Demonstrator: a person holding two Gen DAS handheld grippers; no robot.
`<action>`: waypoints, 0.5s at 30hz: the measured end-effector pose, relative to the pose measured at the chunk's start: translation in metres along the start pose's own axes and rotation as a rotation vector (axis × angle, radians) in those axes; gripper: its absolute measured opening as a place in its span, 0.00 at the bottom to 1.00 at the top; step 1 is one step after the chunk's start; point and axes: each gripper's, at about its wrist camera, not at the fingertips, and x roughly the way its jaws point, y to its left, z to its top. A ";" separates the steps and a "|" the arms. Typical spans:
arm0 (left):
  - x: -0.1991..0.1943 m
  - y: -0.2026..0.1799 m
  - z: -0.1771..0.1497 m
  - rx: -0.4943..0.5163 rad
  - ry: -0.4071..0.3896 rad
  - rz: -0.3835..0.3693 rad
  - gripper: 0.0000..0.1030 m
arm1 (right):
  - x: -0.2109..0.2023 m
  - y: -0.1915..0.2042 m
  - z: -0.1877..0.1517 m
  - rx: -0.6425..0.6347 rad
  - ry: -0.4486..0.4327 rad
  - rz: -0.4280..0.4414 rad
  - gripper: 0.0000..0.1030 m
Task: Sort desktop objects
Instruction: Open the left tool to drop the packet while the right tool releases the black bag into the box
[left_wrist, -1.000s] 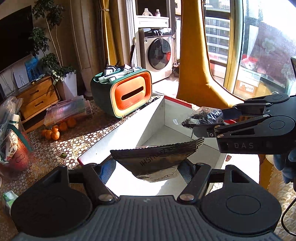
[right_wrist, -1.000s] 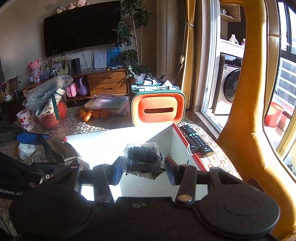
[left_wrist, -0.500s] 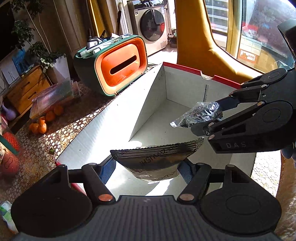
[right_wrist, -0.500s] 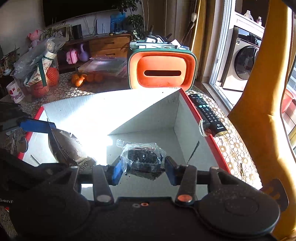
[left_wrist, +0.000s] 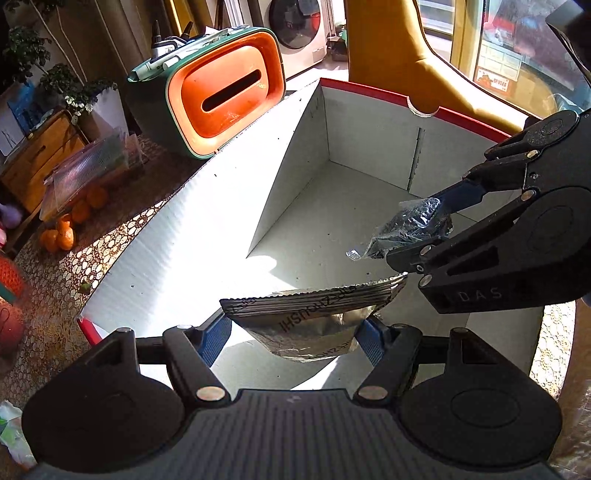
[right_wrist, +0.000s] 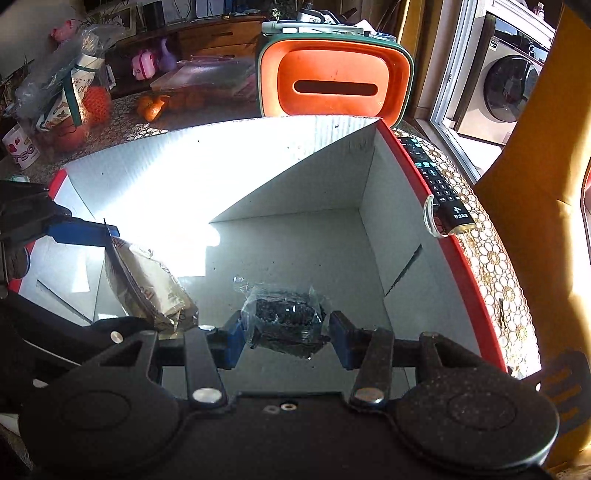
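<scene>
Over the open box (left_wrist: 369, 110) hang two grippers, each with one packet. The left gripper (left_wrist: 291, 332) pinches a silver pouch (left_wrist: 314, 325) between its fingers; the right gripper (right_wrist: 286, 328), whose fingers have just been opening, has a clear packet (right_wrist: 284, 317) of dark bits between them, the right pad a little off. Behind the box stand one orange case (right_wrist: 336, 77) and, beside its red rim, one remote (right_wrist: 436, 184).

Box open, floor bare

The box (right_wrist: 413, 206) floor lies bare below both tools; its 4 walls hem it in, the orange case (right_wrist: 336, 79) stands just behind, a remote (right_wrist: 436, 184) lies along the right rim.
</scene>
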 end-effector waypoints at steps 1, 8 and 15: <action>0.001 0.000 0.000 -0.002 0.003 -0.001 0.70 | 0.000 0.000 0.000 0.000 0.003 0.001 0.51; -0.001 0.001 -0.002 -0.006 -0.007 -0.008 0.71 | -0.006 -0.001 0.002 0.011 -0.019 0.022 0.68; -0.012 -0.001 -0.008 -0.007 -0.020 -0.016 0.72 | -0.026 -0.008 0.004 0.054 -0.082 0.040 0.82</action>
